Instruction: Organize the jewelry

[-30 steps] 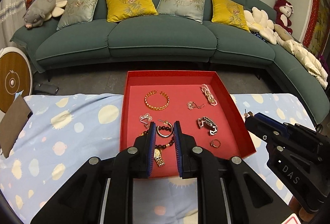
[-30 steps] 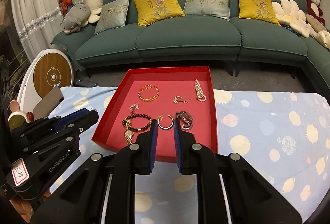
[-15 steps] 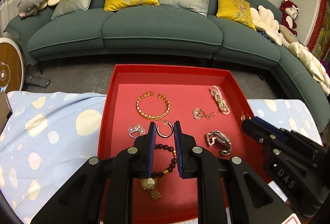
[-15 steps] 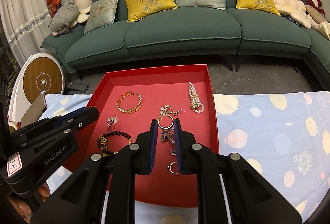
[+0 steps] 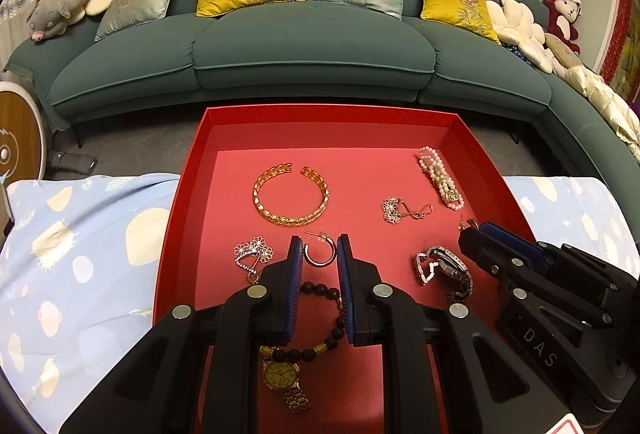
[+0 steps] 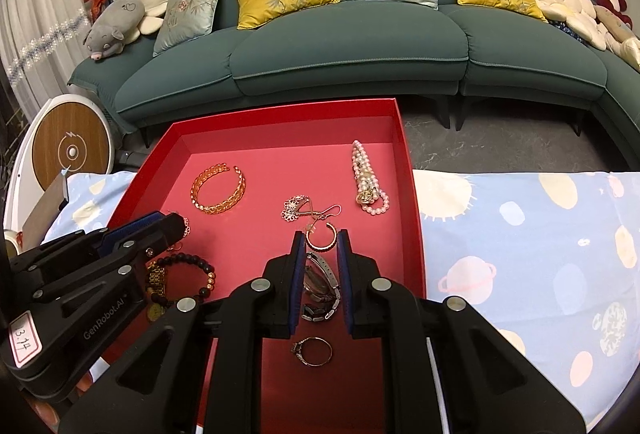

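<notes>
A red tray [image 5: 188, 170] [image 6: 412, 194] holds jewelry. In the left wrist view my left gripper [image 5: 319, 248] holds a hoop earring [image 5: 318, 255] between its tips, above the tray floor. A gold bangle [image 5: 291, 196], pearl bracelet [image 5: 439, 183], silver brooch [image 5: 253, 253], dark bead bracelet [image 5: 320, 318], gold watch [image 5: 282, 374] and silver watch [image 5: 442, 268] lie around. My right gripper [image 6: 319, 244] holds a second hoop earring [image 6: 321, 237] above the silver watch [image 6: 320, 282]. A ring [image 6: 313, 351] lies under it.
The tray sits on a table with a blue patterned cloth [image 5: 80, 254] [image 6: 540, 254]. A teal sofa [image 5: 312, 46] with cushions and plush toys stands behind. A round wood-and-white device [image 6: 68, 154] stands left. Each gripper shows in the other's view [image 5: 540, 286] [image 6: 100, 266].
Both grippers have moved forward over the tray with their hoop earrings. The tray's far wall and the jewelry look nearer now.
</notes>
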A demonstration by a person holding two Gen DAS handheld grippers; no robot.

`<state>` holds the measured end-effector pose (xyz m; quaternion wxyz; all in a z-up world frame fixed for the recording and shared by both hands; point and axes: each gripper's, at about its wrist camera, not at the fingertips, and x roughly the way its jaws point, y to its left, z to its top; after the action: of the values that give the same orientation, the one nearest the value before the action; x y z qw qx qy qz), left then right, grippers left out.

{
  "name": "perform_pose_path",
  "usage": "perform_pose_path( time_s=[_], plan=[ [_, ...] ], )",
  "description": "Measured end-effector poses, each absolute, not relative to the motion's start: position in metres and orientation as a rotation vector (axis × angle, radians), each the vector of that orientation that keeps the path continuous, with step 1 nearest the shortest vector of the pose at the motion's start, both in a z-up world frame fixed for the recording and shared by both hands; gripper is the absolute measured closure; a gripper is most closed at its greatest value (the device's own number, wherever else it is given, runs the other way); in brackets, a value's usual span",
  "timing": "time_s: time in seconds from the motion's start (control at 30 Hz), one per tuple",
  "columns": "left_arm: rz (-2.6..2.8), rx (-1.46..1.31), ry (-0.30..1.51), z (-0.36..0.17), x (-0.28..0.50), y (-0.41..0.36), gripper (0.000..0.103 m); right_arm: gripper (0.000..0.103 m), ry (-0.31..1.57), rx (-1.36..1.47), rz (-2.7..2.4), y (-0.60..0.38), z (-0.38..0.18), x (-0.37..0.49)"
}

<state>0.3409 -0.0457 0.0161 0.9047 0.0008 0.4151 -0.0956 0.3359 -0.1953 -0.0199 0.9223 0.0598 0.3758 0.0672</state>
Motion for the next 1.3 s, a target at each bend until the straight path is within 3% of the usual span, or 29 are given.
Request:
perform_pose_path(
  time_s=[0.4,0.47,0.53,0.7,0.77,0.83,1.07,1.3],
  plan=[
    [-0.177,-0.004,0.860,0.009,0.346,-0.044,0.085,0.088,0.767,0.107,0.149,-0.190,-0.027,0.343],
    [-0.166,0.004,0.859,0.009,0.344,-0.044,0.072,0.087,0.763,0.105,0.152,-0.188,-0.027,0.342],
    [-0.158,0.007,0.850,0.010,0.344,-0.044,0.067,0.087,0.760,0.107,0.151,-0.188,-0.027,0.342],
    [-0.147,0.003,0.848,0.016,0.340,-0.042,0.064,0.086,0.748,0.113,0.150,-0.188,-0.023,0.339],
    [-0.143,0.006,0.847,0.020,0.336,-0.041,0.064,0.081,0.740,0.121,0.148,-0.189,-0.019,0.338],
    [-0.138,0.011,0.845,0.028,0.330,-0.041,0.064,0.075,0.729,0.125,0.140,-0.189,-0.014,0.334],
    [-0.121,0.016,0.805,0.079,0.297,-0.035,0.064,0.075,0.702,0.136,0.122,-0.188,0.026,0.310],
    [-0.103,0.045,0.767,0.115,0.232,-0.027,0.049,0.066,0.676,0.111,0.115,-0.185,0.067,0.257]
  ],
)
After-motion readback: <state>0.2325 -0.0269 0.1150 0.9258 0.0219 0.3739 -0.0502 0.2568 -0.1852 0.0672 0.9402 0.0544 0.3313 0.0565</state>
